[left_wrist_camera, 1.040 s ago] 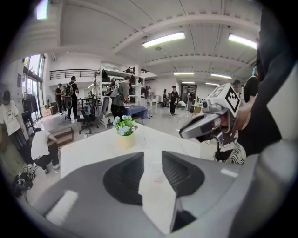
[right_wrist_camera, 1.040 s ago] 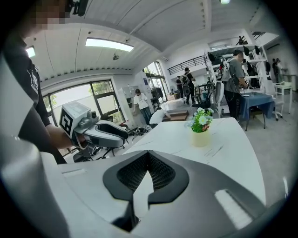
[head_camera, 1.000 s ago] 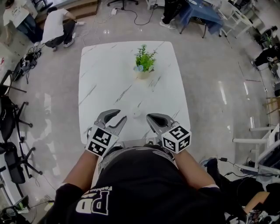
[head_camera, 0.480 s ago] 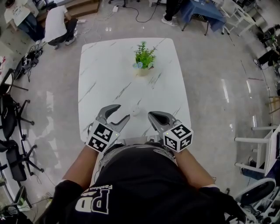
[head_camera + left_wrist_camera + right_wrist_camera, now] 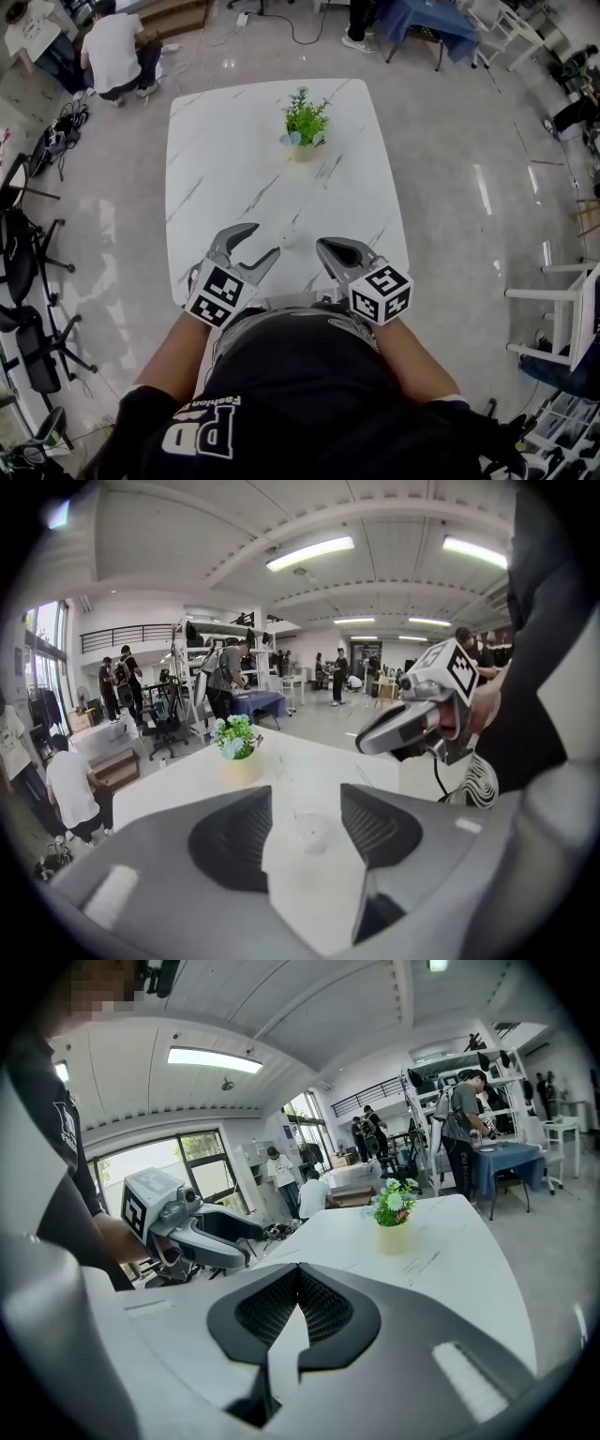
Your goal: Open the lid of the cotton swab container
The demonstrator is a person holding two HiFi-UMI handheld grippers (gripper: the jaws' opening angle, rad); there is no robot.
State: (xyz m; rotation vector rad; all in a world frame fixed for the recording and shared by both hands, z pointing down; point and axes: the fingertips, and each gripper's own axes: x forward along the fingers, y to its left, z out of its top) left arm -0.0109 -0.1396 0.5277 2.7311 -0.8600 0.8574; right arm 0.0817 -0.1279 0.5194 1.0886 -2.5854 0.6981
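Cotton swab container (image 5: 288, 241), small and clear, stands on the white marbled table (image 5: 234, 159) close to its near edge, between the two grippers. The left gripper (image 5: 263, 240) is just left of it, its jaws opening and holding nothing. In the left gripper view the container shows through their gap, untouched by either pad. The right gripper (image 5: 322, 247) (to the container's right, near but apart) is clenched on nothing. A potted plant (image 5: 305, 122) stands toward the far edge.
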